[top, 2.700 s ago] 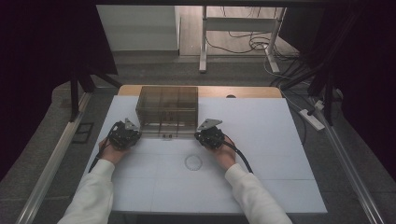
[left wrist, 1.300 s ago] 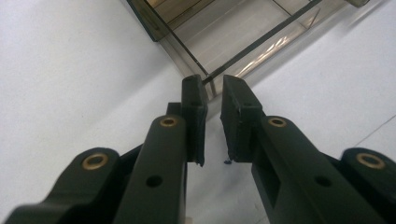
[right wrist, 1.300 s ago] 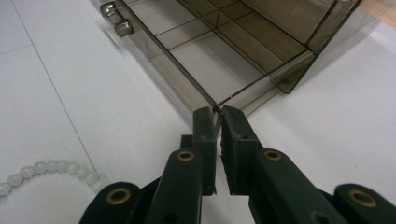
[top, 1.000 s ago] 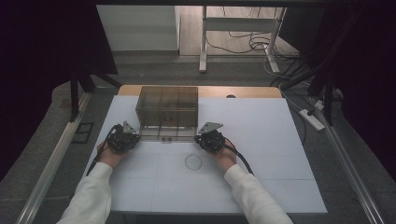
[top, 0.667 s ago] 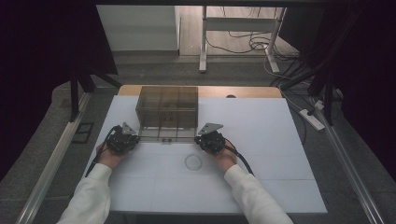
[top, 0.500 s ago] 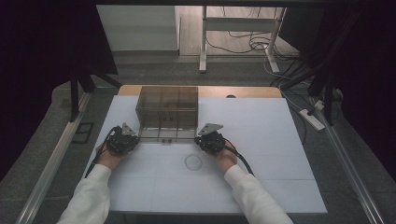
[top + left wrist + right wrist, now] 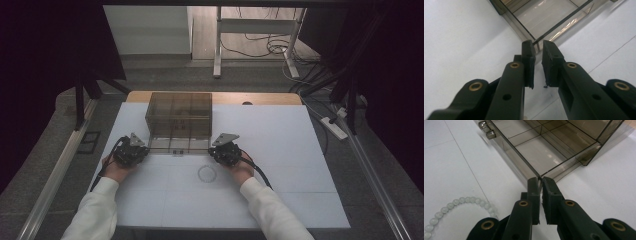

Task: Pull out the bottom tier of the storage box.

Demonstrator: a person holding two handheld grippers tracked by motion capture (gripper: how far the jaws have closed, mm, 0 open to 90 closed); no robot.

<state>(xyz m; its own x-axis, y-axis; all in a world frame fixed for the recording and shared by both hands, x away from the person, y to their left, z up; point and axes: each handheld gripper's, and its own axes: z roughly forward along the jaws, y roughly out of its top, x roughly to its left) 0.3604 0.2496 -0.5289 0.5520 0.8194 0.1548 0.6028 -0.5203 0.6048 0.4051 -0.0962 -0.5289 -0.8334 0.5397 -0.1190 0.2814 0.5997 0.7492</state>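
A smoked clear box (image 7: pixel 180 115) stands on the white table, its drawer (image 7: pixel 177 145) pulled out toward me. My left gripper (image 7: pixel 145 149) is at the drawer's front left corner. In the left gripper view its jaws (image 7: pixel 538 46) stand slightly apart, the drawer's thin wall (image 7: pixel 554 27) reaching in between the tips with a gap beside it. At the front right corner my right gripper (image 7: pixel 213 149) has its jaws (image 7: pixel 540 181) closed on the drawer's front wall (image 7: pixel 519 155). The drawer compartments look bare.
A ring of pale beads (image 7: pixel 206 173) lies on the table just in front of the drawer, between my hands; the beads (image 7: pixel 456 207) also show left of the right jaws. Two small knobs (image 7: pixel 486 130) sit on the drawer front. Table edges are far off.
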